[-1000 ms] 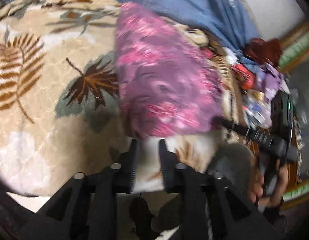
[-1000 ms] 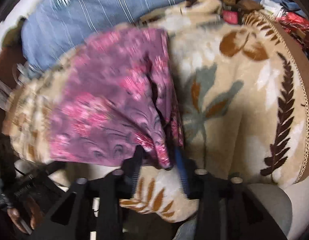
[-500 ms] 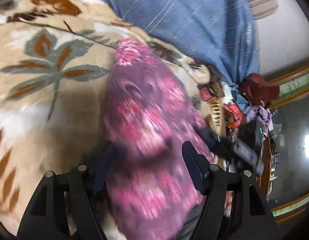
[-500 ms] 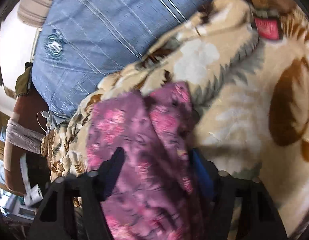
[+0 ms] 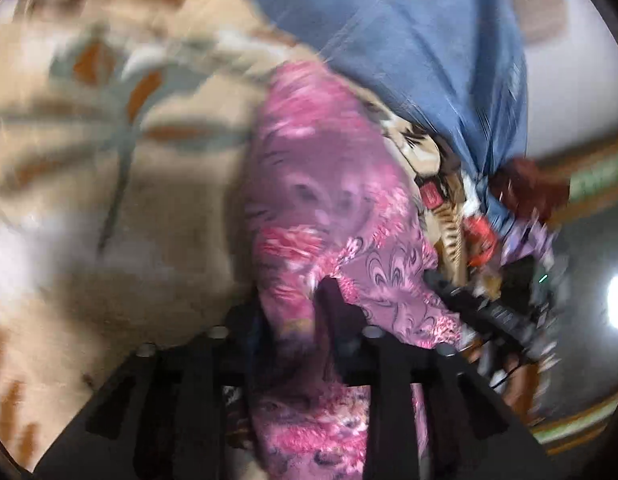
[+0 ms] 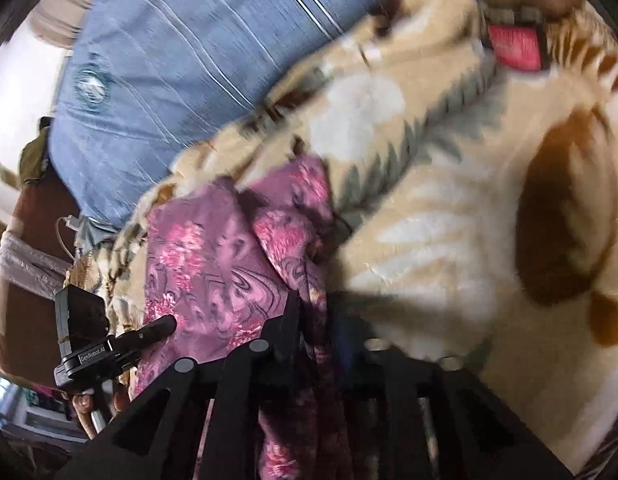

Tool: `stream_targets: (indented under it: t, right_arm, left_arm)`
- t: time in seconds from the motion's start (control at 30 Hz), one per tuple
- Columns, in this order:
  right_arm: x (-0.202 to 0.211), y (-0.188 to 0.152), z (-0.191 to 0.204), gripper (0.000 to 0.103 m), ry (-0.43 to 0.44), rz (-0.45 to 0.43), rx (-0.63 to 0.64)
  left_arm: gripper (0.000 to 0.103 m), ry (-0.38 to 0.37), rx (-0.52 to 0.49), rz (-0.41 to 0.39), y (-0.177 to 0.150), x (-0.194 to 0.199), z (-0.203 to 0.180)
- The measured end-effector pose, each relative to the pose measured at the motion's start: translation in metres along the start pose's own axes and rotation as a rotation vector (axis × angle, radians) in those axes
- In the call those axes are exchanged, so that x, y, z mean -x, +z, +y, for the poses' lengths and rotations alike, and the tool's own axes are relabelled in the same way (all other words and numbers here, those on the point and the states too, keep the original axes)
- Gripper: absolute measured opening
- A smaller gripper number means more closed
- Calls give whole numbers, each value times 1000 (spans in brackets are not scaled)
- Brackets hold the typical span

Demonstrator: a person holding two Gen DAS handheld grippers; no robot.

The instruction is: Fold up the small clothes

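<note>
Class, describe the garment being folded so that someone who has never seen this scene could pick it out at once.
Start from the big beige blanket with brown and grey leaves, which has a striped blue pillow behind it. On the blanket lies the small purple floral garment, pinched by the left gripper and the right gripper. It alone is purple with pink flowers and dark swirls.
</note>
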State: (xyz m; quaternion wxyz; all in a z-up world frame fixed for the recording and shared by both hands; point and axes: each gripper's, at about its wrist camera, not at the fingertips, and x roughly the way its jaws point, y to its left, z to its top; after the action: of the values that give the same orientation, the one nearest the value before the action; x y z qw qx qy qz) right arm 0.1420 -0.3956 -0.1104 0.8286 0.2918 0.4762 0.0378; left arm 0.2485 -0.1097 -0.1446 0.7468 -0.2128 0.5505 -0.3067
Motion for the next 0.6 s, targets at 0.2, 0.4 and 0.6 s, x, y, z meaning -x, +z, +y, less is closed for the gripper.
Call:
stream_targets:
  t: [0.2,0.4,0.6]
  right_arm:
    - [35,24,34,73,61,-64,37]
    - [-47,69,41,78,39,173,142]
    - [-60,64,14,71,95,183,107]
  left_arm:
    - [63,-65,56,-8,37,13,-1]
    - [63,-87,83,-2,62,-7,23]
    - [62,-179,146,31,60,-27,31]
